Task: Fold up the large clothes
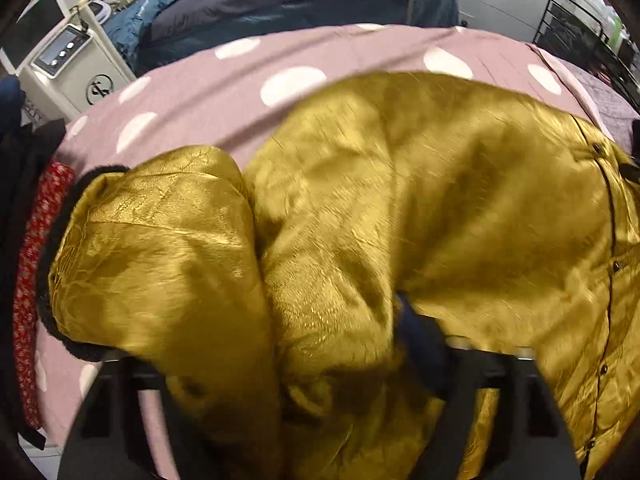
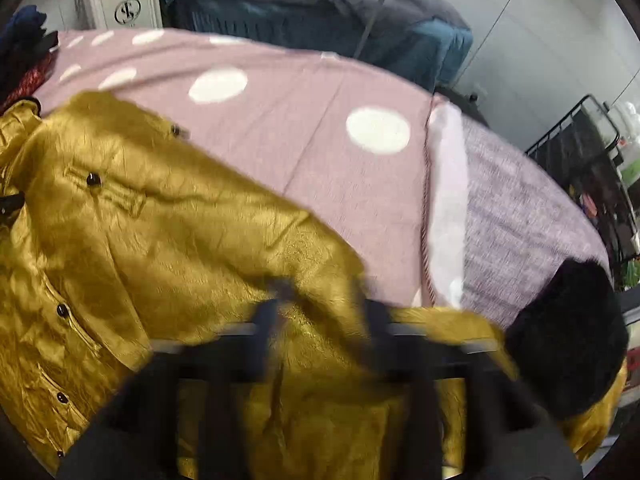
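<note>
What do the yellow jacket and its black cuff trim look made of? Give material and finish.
Yellow jacket: seemingly a satin-like woven fabric, glossy, judging by bright highlights and fine crinkles. Black cuff trim: apparently fleece or faux fur, matte, with a fuzzy edge.
</note>
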`<state>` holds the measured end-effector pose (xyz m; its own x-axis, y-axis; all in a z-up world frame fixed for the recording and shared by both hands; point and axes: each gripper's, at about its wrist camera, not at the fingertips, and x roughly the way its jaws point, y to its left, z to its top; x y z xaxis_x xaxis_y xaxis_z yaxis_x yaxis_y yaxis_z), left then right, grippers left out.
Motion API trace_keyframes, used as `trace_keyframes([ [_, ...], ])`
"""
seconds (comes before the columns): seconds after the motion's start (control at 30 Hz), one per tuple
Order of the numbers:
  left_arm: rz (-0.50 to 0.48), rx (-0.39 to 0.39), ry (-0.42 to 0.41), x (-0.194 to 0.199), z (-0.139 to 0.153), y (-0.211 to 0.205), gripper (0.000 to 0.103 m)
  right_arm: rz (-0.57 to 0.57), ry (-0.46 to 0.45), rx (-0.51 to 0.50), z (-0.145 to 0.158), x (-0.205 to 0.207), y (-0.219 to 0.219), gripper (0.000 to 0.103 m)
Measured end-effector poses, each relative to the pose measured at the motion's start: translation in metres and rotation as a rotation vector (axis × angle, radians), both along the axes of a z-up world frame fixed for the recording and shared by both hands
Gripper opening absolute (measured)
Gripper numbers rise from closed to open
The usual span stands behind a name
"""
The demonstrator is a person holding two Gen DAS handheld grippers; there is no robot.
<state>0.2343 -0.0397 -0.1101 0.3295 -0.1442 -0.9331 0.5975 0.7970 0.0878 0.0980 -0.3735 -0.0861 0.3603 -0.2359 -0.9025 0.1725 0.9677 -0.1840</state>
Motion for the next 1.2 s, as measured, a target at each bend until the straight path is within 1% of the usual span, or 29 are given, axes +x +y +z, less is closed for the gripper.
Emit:
trace_keyframes([
  [0.03, -0.023, -0.011, -0.001, -0.006, 0.002, 0.006, 0.04, 0.007, -0.014, 0.016, 0.0, -0.009, 0.004, 0.005],
  [0.07, -0.03, -0.017, -0.003, -0.008, 0.004, 0.011, 0.034, 0.032, -0.037, 0.041, 0.004, -0.021, 0.012, 0.004],
  [0.1, -0.039, -0.039, 0.011, -0.015, 0.01, 0.021, 0.027, 0.058, -0.051, 0.062, 0.009, -0.033, 0.02, 0.004],
  [0.13, -0.046, -0.056, 0.02, -0.021, 0.011, 0.025, 0.023, 0.081, -0.061, 0.075, 0.014, -0.046, 0.027, 0.004],
  [0.2, -0.069, -0.085, 0.034, -0.04, 0.021, 0.046, 0.022, 0.133, -0.083, 0.103, 0.024, -0.082, 0.045, 0.004],
  [0.3, -0.075, -0.102, 0.062, -0.065, 0.027, 0.07, 0.022, 0.169, -0.079, 0.174, 0.027, -0.126, 0.068, 0.004],
  [0.37, -0.067, -0.111, 0.086, -0.087, 0.024, 0.084, 0.022, 0.174, -0.051, 0.215, 0.021, -0.148, 0.079, 0.004],
  [0.5, -0.046, -0.106, 0.114, -0.123, 0.005, 0.11, 0.023, 0.181, 0.017, 0.28, -0.007, -0.18, 0.106, 0.004],
  [0.57, -0.039, -0.117, 0.107, -0.125, 0.0, 0.114, 0.029, 0.182, 0.031, 0.29, -0.015, -0.187, 0.116, 0.004],
  [0.6, -0.046, -0.106, 0.092, -0.129, 0.0, 0.116, 0.038, 0.182, 0.032, 0.28, -0.016, -0.189, 0.115, 0.005],
  [0.63, -0.053, -0.097, 0.068, -0.131, 0.002, 0.116, 0.046, 0.184, 0.021, 0.256, -0.014, -0.191, 0.119, 0.008],
  [0.67, -0.058, -0.099, 0.056, -0.133, 0.005, 0.116, 0.052, 0.186, 0.0, 0.24, -0.009, -0.192, 0.122, 0.015],
  [0.7, -0.081, -0.114, 0.062, -0.136, 0.012, 0.116, 0.064, 0.187, -0.026, 0.239, -0.002, -0.193, 0.123, 0.019],
  [0.73, -0.098, -0.124, 0.065, -0.136, 0.017, 0.115, 0.07, 0.187, -0.048, 0.243, 0.003, -0.195, 0.125, 0.029],
  [0.77, -0.121, -0.14, 0.057, -0.138, 0.026, 0.116, 0.078, 0.186, -0.072, 0.249, 0.009, -0.198, 0.125, 0.046],
  [0.8, -0.132, -0.148, 0.044, -0.139, 0.032, 0.117, 0.079, 0.185, -0.084, 0.253, 0.013, -0.199, 0.125, 0.055],
  [0.83, -0.144, -0.169, 0.025, -0.14, 0.043, 0.119, 0.079, 0.192, -0.077, 0.266, 0.014, -0.201, 0.125, 0.067],
  [0.87, -0.149, -0.203, 0.021, -0.139, 0.054, 0.122, 0.079, 0.195, -0.065, 0.271, 0.012, -0.201, 0.127, 0.067],
  [0.97, -0.127, -0.35, 0.048, -0.127, 0.087, 0.135, 0.083, 0.214, -0.058, 0.252, 0.015, -0.205, 0.134, 0.067],
  [1.03, -0.113, -0.434, 0.068, -0.115, 0.105, 0.141, 0.087, 0.216, -0.119, 0.301, 0.03, -0.205, 0.132, 0.067],
  [1.1, -0.106, -0.483, 0.096, -0.11, 0.116, 0.142, 0.088, 0.197, -0.195, 0.368, 0.048, -0.203, 0.12, 0.067],
  [1.13, -0.119, -0.491, 0.123, -0.107, 0.119, 0.139, 0.09, 0.186, -0.217, 0.389, 0.055, -0.203, 0.116, 0.068],
  [1.17, -0.141, -0.486, 0.154, -0.106, 0.121, 0.133, 0.09, 0.171, -0.237, 0.426, 0.064, -0.201, 0.105, 0.068],
  [1.2, -0.18, -0.455, 0.179, -0.109, 0.122, 0.127, 0.09, 0.153, -0.254, 0.466, 0.072, -0.199, 0.091, 0.068],
])
